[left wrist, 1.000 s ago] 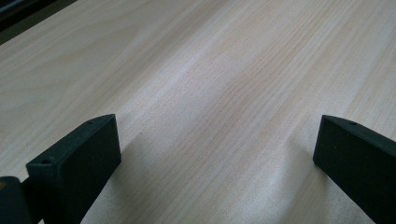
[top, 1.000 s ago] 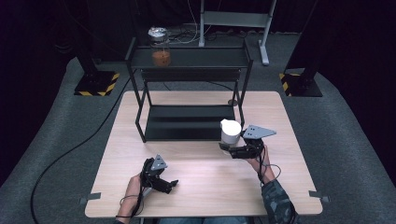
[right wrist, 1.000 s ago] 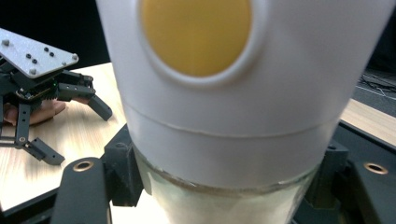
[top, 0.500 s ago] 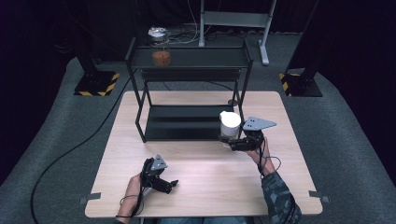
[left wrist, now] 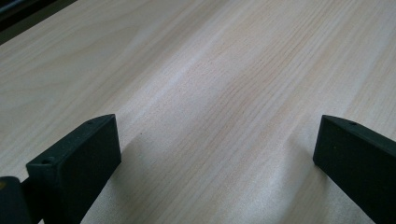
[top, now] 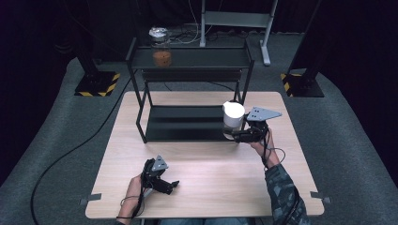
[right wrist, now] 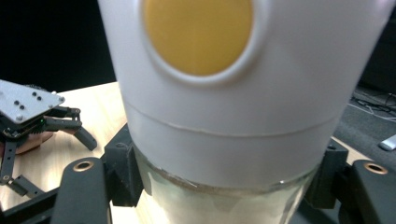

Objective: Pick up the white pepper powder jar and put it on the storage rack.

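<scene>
- Counter (top: 206, 173): the left tongs (left wrist: 210, 154) rest low over bare wood, jaws wide apart, holding nothing.
- Black shelf rack (top: 187, 93): stands just behind the jar.
- Jar (top: 233, 119): white-capped, clear-bodied, probably glass, so likely rigid, slippery and breakable; the right tongs (right wrist: 224, 186) clamp its clear body just below the cap, above the counter.

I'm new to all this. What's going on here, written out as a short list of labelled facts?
Setting: wooden table with a black two-level metal rack at its far side
Right gripper: shut on a jar with a white lid, held beside the rack's lower shelf
Jar detail: clear glass below the lid, yellow circle on the lid
Left gripper: open, holding nothing, low over the table
Top shelf: a jar of orange-brown stuff
</scene>
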Demonstrator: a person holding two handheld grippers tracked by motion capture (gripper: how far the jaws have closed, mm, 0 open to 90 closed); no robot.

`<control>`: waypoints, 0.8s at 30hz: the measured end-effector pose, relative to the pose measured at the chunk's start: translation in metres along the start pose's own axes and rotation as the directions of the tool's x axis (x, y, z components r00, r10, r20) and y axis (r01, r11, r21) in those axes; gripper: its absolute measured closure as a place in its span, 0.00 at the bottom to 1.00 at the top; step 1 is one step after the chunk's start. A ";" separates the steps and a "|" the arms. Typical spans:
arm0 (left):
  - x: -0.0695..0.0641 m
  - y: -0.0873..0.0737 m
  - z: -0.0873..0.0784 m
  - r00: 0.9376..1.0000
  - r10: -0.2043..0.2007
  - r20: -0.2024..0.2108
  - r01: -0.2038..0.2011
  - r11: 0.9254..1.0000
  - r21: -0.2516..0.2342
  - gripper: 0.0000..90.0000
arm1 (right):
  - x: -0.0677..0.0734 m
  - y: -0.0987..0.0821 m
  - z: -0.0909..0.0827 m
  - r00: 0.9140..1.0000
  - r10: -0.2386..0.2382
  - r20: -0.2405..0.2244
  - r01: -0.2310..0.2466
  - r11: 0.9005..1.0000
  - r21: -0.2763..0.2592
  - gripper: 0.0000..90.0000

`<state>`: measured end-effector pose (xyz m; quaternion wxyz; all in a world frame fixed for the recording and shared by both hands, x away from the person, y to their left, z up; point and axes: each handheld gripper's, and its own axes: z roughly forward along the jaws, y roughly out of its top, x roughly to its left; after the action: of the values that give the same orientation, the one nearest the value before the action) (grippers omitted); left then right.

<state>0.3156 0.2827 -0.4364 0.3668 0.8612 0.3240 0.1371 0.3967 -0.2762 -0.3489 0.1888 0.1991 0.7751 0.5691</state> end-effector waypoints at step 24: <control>0.000 0.000 0.000 1.000 -0.002 -0.001 0.002 1.000 0.000 0.00 | -0.014 0.042 -0.006 0.999 -0.041 0.009 0.041 0.999 -0.024 0.33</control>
<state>0.3154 0.2827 -0.4364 0.3667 0.8609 0.3249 0.1374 0.4093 -0.2766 -0.3063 0.2060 0.1833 0.7712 0.5737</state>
